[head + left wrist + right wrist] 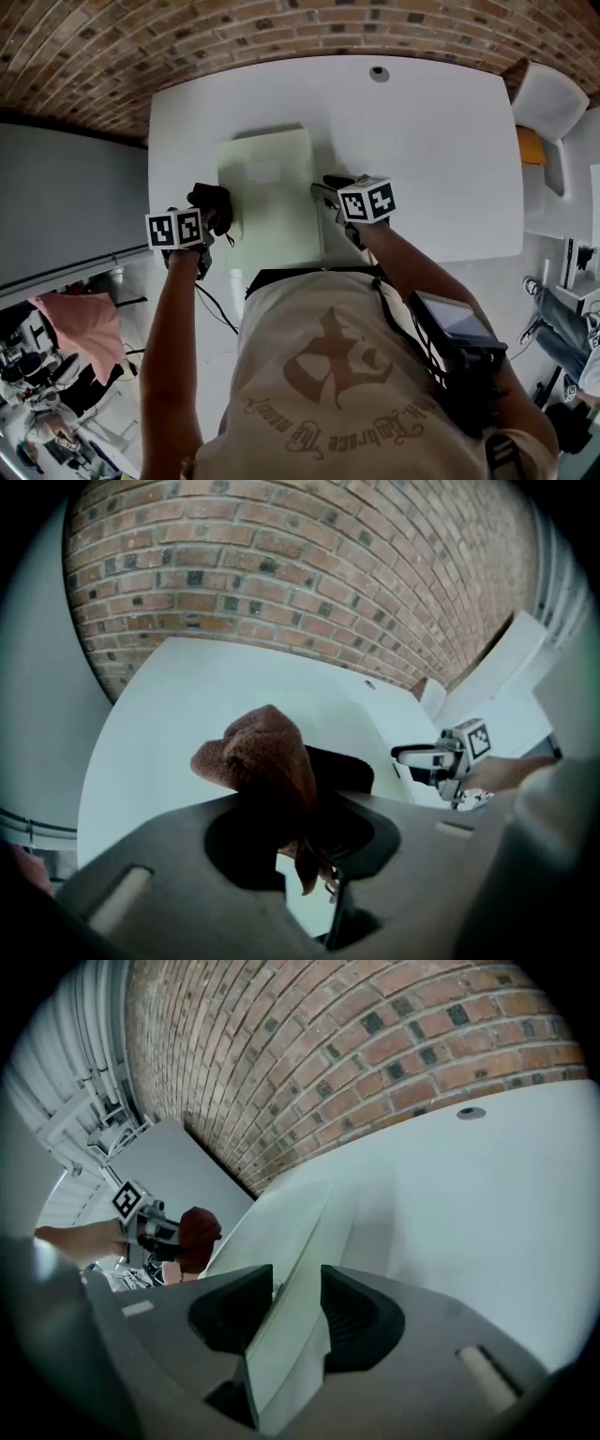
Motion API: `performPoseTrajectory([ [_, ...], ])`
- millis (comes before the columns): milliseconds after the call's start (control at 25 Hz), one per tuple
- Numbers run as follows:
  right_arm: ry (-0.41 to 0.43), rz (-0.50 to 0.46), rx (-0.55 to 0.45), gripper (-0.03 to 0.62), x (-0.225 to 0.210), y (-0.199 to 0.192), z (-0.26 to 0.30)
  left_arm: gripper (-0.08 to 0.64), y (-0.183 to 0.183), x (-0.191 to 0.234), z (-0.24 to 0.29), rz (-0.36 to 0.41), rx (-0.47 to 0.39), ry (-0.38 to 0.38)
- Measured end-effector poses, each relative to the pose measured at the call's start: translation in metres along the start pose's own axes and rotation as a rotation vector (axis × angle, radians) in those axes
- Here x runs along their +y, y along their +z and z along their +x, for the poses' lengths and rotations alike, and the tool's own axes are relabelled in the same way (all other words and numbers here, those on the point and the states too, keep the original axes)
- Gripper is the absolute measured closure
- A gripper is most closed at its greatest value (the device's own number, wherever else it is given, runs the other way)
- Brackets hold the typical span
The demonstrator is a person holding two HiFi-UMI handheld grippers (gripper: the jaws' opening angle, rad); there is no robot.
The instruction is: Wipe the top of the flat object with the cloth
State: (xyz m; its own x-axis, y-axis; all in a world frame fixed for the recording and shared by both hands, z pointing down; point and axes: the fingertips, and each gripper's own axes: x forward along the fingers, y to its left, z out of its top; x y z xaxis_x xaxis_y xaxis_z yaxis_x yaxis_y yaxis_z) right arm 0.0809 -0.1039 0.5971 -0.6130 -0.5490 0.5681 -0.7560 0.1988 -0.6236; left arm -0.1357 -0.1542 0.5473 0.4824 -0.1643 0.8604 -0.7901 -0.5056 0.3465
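A pale green flat object (pixel 267 187) lies in the middle of the white table (pixel 422 159). My left gripper (pixel 214 211) is shut on a bunched brown cloth (pixel 211 199) at the object's left edge. In the left gripper view the cloth (pixel 262 757) bulges out above the jaws. My right gripper (pixel 328 192) is at the object's right edge. In the right gripper view the flat object (pixel 281 1232) runs between the jaws of the right gripper (pixel 298 1302), which are closed on its edge. The left gripper (pixel 155 1232) and the cloth (pixel 197 1237) show beyond it.
A round grommet (pixel 379 73) sits near the table's far edge. A white chair (pixel 548 98) stands at the far right corner. A brick surface (pixel 281 28) lies beyond the table. A pink cloth (pixel 80 319) is down at the left. Someone's legs (pixel 562 319) show at the right.
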Motion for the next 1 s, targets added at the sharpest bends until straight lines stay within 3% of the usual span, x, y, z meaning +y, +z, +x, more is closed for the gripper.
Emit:
performPoseTrajectory([
  [280,0.032,0.037,0.014,0.396,-0.016,0.035,0.016,0.474,0.001,-0.105,0.032,0.121,0.016,-0.192],
  [440,0.037,0.064,0.044,0.394,-0.019,0.032,0.024,0.474,-0.008,-0.155,0.060,0.237,0.071,-0.248],
  [680,0.056,0.071,0.064,0.394,-0.017,0.031,0.026,0.474,-0.024,-0.215,0.092,0.336,0.133,-0.352],
  [800,0.068,0.068,0.083,0.396,-0.014,0.027,0.026,0.474,-0.036,-0.216,0.101,0.338,0.163,-0.340],
  [1000,0.056,0.039,0.122,0.400,-0.011,0.021,0.029,0.474,-0.042,-0.199,0.093,0.209,0.106,-0.348],
])
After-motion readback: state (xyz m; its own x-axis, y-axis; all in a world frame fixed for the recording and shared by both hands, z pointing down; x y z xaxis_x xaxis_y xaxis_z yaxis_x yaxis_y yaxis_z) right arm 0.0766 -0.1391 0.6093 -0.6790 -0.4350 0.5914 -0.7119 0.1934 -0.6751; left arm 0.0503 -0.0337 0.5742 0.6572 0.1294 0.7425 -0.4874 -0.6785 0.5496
